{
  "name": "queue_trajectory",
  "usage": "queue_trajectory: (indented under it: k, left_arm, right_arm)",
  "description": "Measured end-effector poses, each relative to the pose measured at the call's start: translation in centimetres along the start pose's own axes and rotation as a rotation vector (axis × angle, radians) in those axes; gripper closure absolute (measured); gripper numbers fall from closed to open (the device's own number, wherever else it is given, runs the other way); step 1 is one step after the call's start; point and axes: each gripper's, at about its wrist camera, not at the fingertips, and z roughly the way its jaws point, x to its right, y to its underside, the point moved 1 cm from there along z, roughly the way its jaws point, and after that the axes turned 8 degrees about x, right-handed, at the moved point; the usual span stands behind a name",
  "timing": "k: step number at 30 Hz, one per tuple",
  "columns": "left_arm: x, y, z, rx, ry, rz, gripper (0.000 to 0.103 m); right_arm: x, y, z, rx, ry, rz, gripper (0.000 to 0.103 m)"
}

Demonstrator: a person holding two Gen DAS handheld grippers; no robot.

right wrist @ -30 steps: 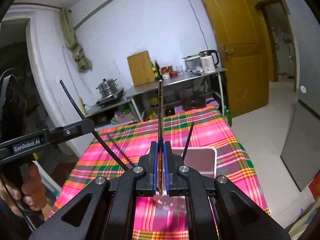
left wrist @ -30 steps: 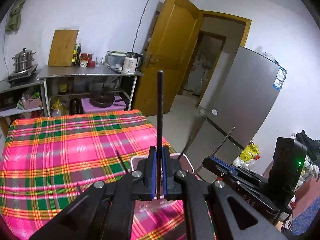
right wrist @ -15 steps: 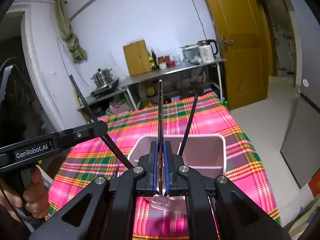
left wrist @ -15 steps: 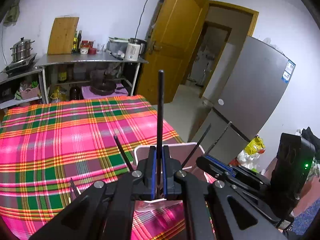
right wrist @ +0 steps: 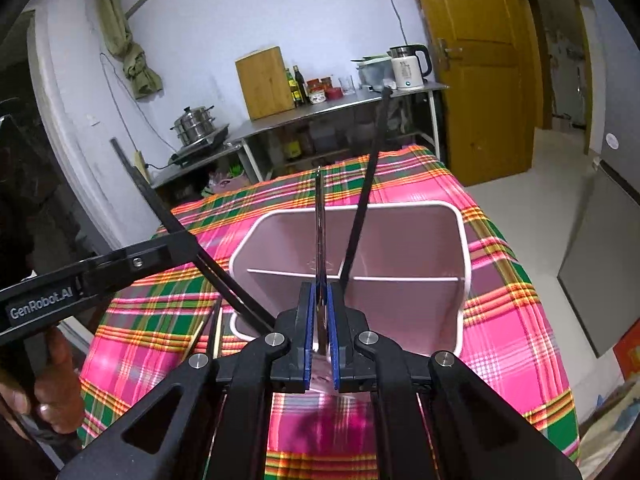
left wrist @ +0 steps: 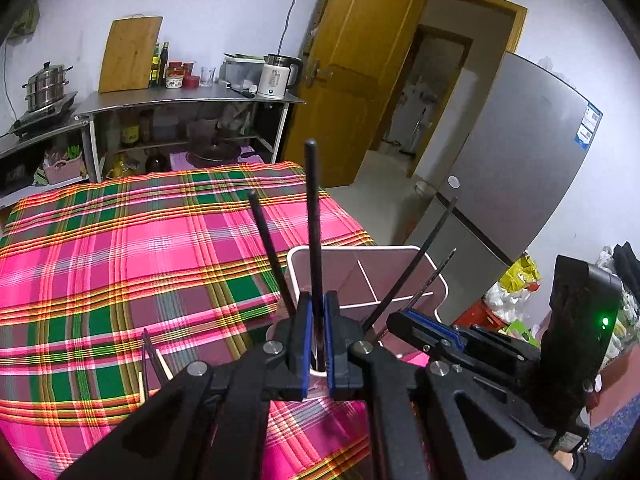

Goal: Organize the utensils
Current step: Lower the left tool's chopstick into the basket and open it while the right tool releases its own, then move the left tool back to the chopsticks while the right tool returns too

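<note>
Plaid tablecloth [left wrist: 120, 264] under pink caddy [right wrist: 460, 240], seemingly divided.

A home kitchen: steel counter [left wrist: 188, 98] bearing kettle [left wrist: 276, 80], chopping board [left wrist: 130, 54], steamer pot [left wrist: 46, 86]; fridge [left wrist: 516, 160] by the door.

The tablecloth [left wrist: 120, 264] is soft cloth with pink and green checks. The pink holder [right wrist: 460, 264] looks like smooth plastic. The far cutting board [left wrist: 130, 54] is wood. The far shelf [left wrist: 188, 100] and the pot [left wrist: 46, 86] are shiny metal.
</note>
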Motion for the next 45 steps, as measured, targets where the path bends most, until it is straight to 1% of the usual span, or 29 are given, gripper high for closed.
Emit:
queue_trajectory:
  k: [2,4,6,9,12,16,18,20,23,26,31,34,37,42,45]
  left_arm:
    - [0.0,0.1,-0.3,0.002,0.003,0.005,0.095]
    - [0.0,0.3,-0.9,0.009,-0.001,0.012,0.09]
    - [-0.1,0.4,-1.3,0.015,-0.001,0.009,0.078]
    - [-0.4,0.7,-2.5,0.036,-0.005,0.007,0.069]
    - [-0.9,1.1,-4.0,0.061,-0.021,0.009,0.062]
    - [-1.9,1.9,-5.8,0.086,-0.065,0.01,0.056]
    - [-2.6,2.5,-6.6,0.093,-0.096,0.006,0.047]
    - [-3.6,3.4,-7.3,0.095,-0.14,-0.008,0.043]
    - [-5.3,5.2,-8.2,0.087,-0.165,-0.048,0.043]
    - [-7.1,7.0,-8.9,0.067,-0.191,-0.088,0.043]
    - [-9.8,9.8,-8.9,0.013,-0.283,-0.1,0.043]
    - [-11.1,11.3,-8.5,-0.024,-0.294,-0.119,0.043]
    - [-11.5,12.5,-7.9,-0.05,-0.311,-0.106,0.043]
    - [-12.4,13.5,-6.9,-0.083,-0.299,-0.114,0.043]
    - [-12.6,13.9,-6.2,-0.098,-0.287,-0.115,0.043]
  right_arm:
    - [0.2,0.0,-0.4,0.005,0.004,0.006,0.093]
    - [0.4,-0.1,-0.7,0.01,0.001,0.011,0.091]
    - [0.5,-0.1,-1.1,0.016,0.008,0.011,0.091]
    - [0.5,0.0,-2.0,0.03,0.006,0.013,0.09]
    - [0.3,0.1,-2.9,0.05,0.006,0.007,0.09]
    - [-0.2,0.5,-4.1,0.068,-0.008,0.003,0.09]
    - [-0.5,0.9,-4.7,0.069,-0.024,-0.004,0.09]
    - [-1.0,1.1,-4.8,0.061,-0.033,-0.014,0.09]
    - [-2.0,2.0,-4.9,0.035,-0.069,-0.028,0.09]
    - [-2.8,3.0,-4.4,0.004,-0.083,-0.055,0.09]
    - [-4.4,5.3,-2.8,-0.072,-0.116,-0.078,0.09]
    - [-5.4,6.6,-1.4,-0.124,-0.132,-0.096,0.09]
    - [-6.4,7.9,0.0,-0.174,-0.143,-0.114,0.09]
    - [-7.9,9.5,2.8,-0.247,-0.152,-0.137,0.09]
    - [-8.5,10.1,4.0,-0.269,-0.157,-0.154,0.09]
